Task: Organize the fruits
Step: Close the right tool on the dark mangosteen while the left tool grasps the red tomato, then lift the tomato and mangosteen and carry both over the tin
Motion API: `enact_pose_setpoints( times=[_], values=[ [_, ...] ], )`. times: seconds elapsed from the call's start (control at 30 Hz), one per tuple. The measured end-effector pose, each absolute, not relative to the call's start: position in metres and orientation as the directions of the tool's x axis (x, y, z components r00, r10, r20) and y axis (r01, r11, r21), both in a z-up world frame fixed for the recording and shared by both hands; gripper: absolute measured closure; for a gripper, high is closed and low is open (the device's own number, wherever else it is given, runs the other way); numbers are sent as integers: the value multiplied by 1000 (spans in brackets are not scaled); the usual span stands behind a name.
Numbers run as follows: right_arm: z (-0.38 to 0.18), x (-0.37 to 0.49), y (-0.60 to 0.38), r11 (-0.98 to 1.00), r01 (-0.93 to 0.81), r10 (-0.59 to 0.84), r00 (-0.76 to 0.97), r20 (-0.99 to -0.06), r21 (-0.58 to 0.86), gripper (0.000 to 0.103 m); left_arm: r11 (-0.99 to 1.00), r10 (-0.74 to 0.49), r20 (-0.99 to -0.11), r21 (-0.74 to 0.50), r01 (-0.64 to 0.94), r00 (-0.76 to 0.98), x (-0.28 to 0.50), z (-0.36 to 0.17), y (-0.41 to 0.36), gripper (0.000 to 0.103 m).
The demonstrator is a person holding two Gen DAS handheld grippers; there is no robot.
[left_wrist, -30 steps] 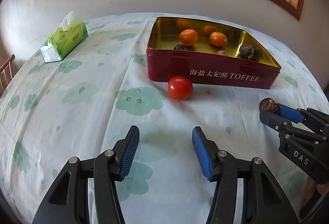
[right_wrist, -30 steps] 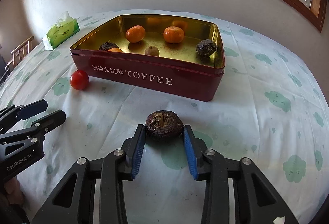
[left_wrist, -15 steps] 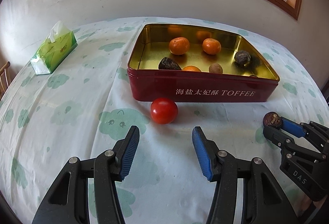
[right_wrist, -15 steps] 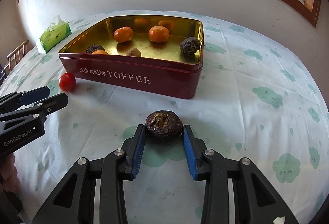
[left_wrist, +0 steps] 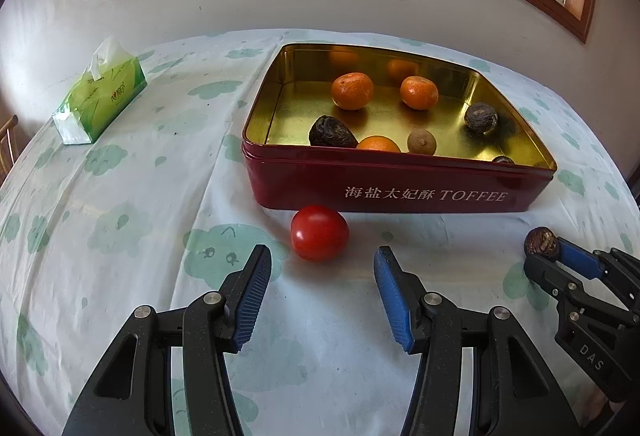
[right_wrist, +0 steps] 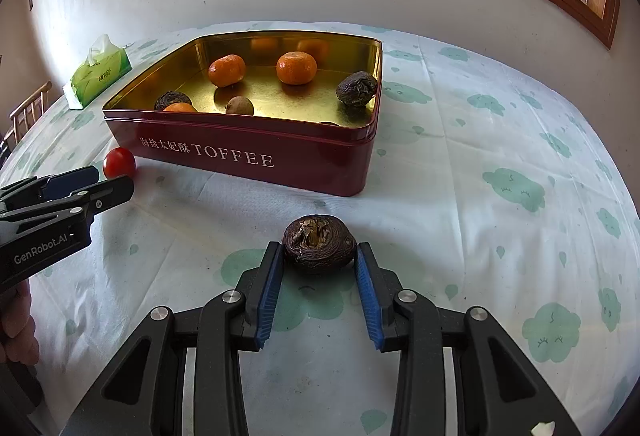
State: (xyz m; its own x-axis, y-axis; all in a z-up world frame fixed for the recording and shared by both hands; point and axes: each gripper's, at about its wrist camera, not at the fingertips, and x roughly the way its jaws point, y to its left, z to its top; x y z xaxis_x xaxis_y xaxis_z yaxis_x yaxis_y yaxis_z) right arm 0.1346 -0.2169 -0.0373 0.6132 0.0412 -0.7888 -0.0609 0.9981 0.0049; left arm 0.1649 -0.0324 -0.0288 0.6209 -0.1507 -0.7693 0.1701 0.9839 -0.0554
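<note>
A red TOFFEE tin with a gold inside holds several oranges and dark wrinkled fruits. A red tomato lies on the cloth in front of the tin. My left gripper is open, just short of the tomato, which sits ahead between its fingers. My right gripper is shut on a dark wrinkled fruit, held in front of the tin's right end.
A green tissue pack lies at the far left of the table. The cloud-print tablecloth covers the table. A wall with a window frame stands behind. A wooden chair shows at the left edge.
My left gripper has risen and closed in on the tomato, still open. My right gripper has lifted slightly with the dark fruit and backed from the tin.
</note>
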Motion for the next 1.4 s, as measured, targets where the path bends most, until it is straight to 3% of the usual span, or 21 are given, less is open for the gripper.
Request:
enact_pose_setpoints(
  times=[0.37, 0.63, 1.4],
  values=[
    [-37, 135, -217, 998, -61, 40, 613, -789, 3, 69, 987, -120, -782, -27, 159, 612, 177, -36, -35, 49],
    [-37, 135, -217, 998, -61, 40, 613, -789, 4, 69, 985, -128, -772, -26, 170, 622, 175, -35, -35, 71],
    [-37, 135, -217, 998, -61, 40, 613, -789, 3, 69, 985, -110, -770, 1, 174, 629, 147, -35, -36, 72]
  ],
)
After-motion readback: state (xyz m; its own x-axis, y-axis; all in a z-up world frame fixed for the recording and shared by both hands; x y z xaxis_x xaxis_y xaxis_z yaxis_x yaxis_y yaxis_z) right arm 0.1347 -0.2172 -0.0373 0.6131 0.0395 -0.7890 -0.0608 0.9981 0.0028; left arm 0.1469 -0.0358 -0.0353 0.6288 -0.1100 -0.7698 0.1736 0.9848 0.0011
